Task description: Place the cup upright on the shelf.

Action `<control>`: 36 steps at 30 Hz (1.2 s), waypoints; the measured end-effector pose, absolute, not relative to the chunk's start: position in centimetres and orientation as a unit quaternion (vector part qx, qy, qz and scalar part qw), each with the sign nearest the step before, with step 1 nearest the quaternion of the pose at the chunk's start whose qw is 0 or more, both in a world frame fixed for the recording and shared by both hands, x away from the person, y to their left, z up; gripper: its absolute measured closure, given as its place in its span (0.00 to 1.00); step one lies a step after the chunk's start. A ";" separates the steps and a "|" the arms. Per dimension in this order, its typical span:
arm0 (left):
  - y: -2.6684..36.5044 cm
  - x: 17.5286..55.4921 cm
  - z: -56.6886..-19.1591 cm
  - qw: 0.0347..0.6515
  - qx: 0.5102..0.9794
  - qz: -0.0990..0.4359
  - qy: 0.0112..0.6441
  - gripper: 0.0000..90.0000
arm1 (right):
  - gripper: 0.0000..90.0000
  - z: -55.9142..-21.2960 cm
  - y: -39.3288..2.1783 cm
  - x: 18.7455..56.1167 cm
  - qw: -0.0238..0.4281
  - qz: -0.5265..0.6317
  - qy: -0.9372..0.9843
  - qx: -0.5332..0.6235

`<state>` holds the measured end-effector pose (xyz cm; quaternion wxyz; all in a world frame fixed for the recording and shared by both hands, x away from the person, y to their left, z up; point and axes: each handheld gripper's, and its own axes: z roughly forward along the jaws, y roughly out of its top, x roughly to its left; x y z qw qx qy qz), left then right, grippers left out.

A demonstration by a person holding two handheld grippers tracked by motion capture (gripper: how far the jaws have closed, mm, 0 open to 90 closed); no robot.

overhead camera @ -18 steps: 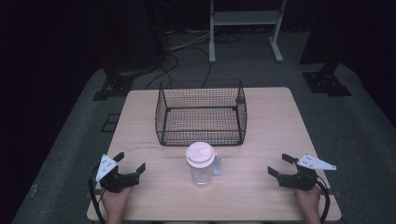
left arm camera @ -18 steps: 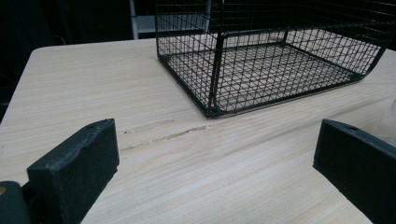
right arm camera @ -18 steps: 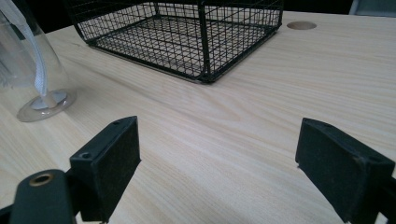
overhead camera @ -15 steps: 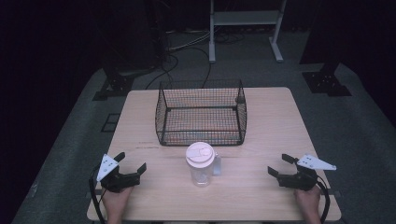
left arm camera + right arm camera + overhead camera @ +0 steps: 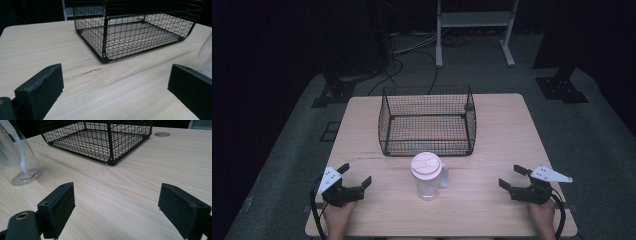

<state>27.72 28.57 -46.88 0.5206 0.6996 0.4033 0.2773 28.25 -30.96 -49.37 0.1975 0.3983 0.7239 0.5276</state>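
A clear plastic cup with a white lid (image 5: 427, 176) stands upright at the lower centre of the high view, on the pale wooden table (image 5: 502, 130), just in front of the black wire mesh basket (image 5: 428, 120) that sits in the middle of the frame. The cup and basket look near each other but apart. The left gripper (image 5: 351, 181) rests at the lower left of that view and the right gripper (image 5: 511, 178) at the lower right, each well apart from the cup. Both have their jaws spread wide and hold nothing; in the left gripper view and the right gripper view there is only bare wood between the black pads.

The likely step is a first reach for the cup, perhaps to set it in the basket. To do it well, one gripper should come in level with the tabletop and meet the cup at mid-height, below the lid, so that the pads close on the straight wall and not on the rim. The clear wall probably flexes, so a gentle squeeze is safer than a hard one. In the right gripper view the cup's base (image 5: 25, 175) shows at the upper left, with a white strip inside, so the right gripper would have to swing across towards it. The other gripper can stay clear of the basket's near wall.
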 end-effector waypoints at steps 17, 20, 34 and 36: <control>26.9 27.4 -44.8 0.550 0.710 0.266 0.350 0.00 | 0.14 -49.4 -30.6 28.3 0.196 0.516 0.734 0.396; 26.5 27.5 -44.3 0.549 0.719 0.260 0.338 0.00 | 0.14 -49.4 -30.6 28.3 0.196 0.516 0.734 0.396; 24.6 27.6 -41.0 0.551 0.748 0.245 0.276 0.00 | 0.14 -49.4 -30.8 28.3 0.194 0.523 0.728 0.399; 24.3 27.7 -40.7 0.553 0.752 0.238 0.270 0.00 | 0.14 -49.4 -30.8 28.3 0.194 0.523 0.728 0.399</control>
